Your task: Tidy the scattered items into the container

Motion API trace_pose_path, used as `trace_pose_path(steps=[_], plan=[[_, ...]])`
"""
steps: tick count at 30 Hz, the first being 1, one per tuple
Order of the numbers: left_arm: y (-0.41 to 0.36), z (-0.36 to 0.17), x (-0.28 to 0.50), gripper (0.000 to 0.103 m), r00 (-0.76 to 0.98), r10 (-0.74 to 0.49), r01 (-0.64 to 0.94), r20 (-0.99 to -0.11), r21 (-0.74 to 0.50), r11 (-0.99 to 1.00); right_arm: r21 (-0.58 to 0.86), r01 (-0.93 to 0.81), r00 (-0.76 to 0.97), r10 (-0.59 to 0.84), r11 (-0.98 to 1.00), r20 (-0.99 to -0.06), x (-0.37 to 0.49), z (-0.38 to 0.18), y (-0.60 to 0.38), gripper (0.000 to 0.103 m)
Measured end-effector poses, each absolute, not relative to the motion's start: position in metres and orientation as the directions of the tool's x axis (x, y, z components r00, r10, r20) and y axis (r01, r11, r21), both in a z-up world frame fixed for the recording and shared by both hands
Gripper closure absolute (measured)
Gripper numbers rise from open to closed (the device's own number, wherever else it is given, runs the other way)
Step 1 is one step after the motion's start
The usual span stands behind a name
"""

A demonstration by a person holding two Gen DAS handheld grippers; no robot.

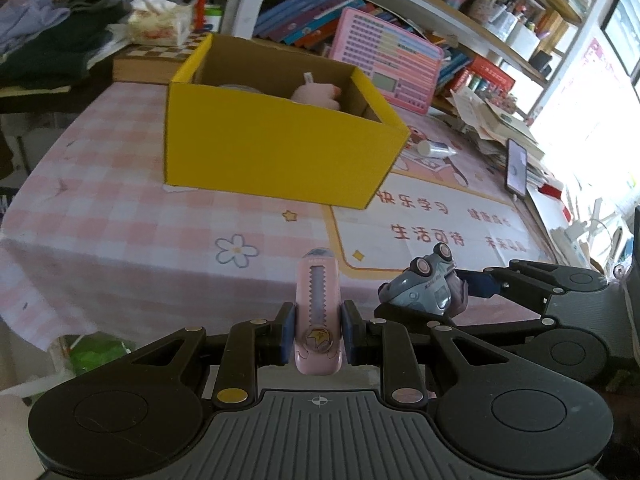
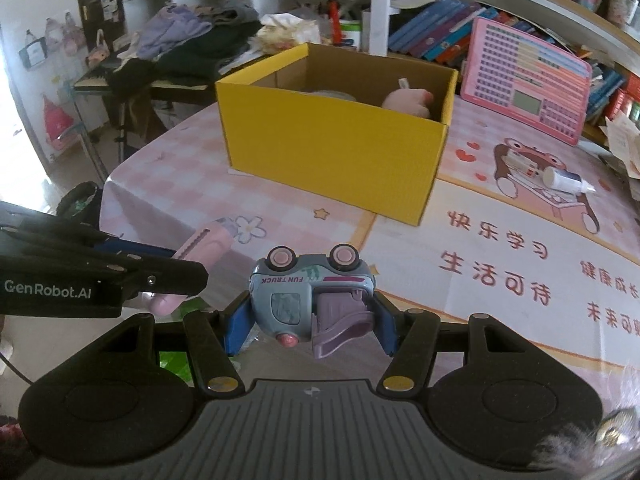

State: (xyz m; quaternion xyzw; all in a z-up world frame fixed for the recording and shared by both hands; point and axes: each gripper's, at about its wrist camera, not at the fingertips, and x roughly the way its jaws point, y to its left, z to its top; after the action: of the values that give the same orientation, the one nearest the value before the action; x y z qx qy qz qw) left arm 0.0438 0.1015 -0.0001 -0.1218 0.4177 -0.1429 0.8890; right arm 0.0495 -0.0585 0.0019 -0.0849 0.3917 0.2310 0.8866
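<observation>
Yellow cardboard box (image 2: pixel 336 144) already holds a pink plush toy (image 2: pixel 408 102), while short of it the left gripper (image 1: pixel 318 330) clamps a pink utility knife (image 1: pixel 318 304), the right gripper (image 2: pixel 312 320) an upturned grey toy truck (image 2: pixel 312 292); a white tube (image 2: pixel 566 180) lies beside the box.

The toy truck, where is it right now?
The toy truck is upside down in the right gripper, held above the table's near edge, with the yellow box ahead and the left gripper beside it.

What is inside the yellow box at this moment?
Inside the yellow box, a pink plush toy lies near the right wall, and the edge of a round greyish object shows behind the front wall. The front wall hides the floor and anything lower.
</observation>
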Motion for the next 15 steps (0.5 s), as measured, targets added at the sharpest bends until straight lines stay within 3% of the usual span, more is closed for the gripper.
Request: trace_pose_path(steps=[15], plan=[[0.123,0.014,0.07,0.08,0.673,-0.263,0.065,-0.691,-0.299,0.952,0.032,-0.591,0.569,0.444,0.806,-0.692,0.093,0.011,-0.034,0.044]])
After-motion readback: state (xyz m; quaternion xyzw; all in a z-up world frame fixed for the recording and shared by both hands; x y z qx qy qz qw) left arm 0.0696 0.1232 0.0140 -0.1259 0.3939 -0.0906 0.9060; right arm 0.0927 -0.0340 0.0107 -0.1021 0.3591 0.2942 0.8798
